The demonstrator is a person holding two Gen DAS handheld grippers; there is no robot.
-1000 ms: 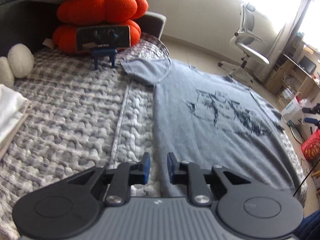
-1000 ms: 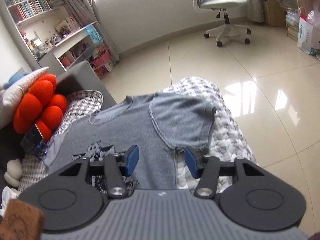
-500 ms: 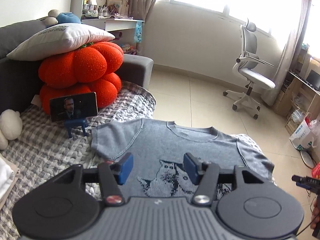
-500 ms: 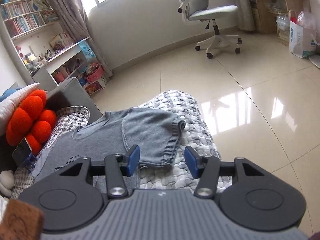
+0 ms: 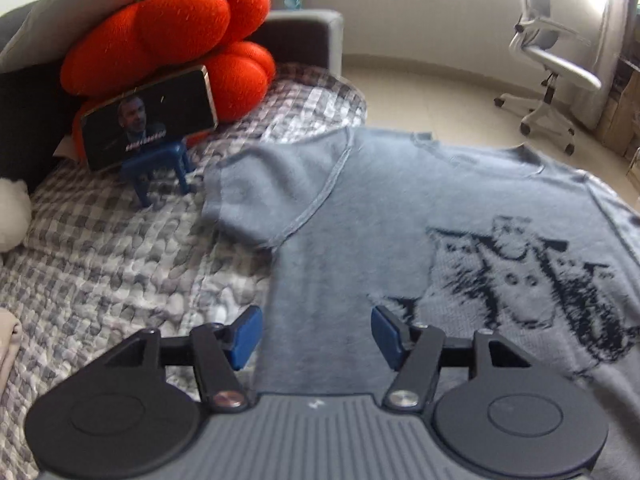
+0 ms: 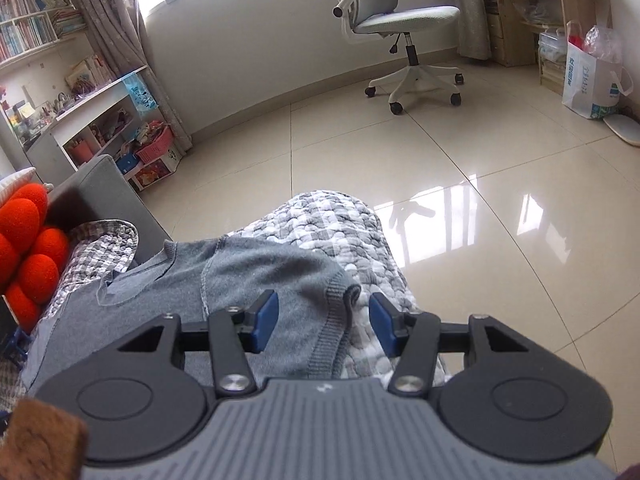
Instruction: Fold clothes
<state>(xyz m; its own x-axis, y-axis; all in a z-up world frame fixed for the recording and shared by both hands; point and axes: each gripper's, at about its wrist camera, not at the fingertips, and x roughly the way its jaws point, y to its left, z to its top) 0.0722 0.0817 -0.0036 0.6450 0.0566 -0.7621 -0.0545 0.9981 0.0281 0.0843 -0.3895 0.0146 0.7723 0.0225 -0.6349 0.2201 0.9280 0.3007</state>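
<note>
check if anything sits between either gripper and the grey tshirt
Nothing visible does. The left gripper hangs open above the grey tshirt body, the right gripper open over its sleeve cuff. The phone on its stand stands off to the side on the blanket.

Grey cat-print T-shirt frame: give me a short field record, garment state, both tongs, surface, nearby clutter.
garment: grey knit T-shirt with dark cat print, spread flat, print up, no fold yet
sleeves: both laid out to the sides
surface: grey-and-white checked quilt on a sofa
left tongs: open, jaws have just been opening, nothing between them, above the shirt's side edge
right tongs: open, over the ribbed sleeve cuff, not gripping
nearby: phone on blue stand, orange pumpkin cushions, white office chair
</note>
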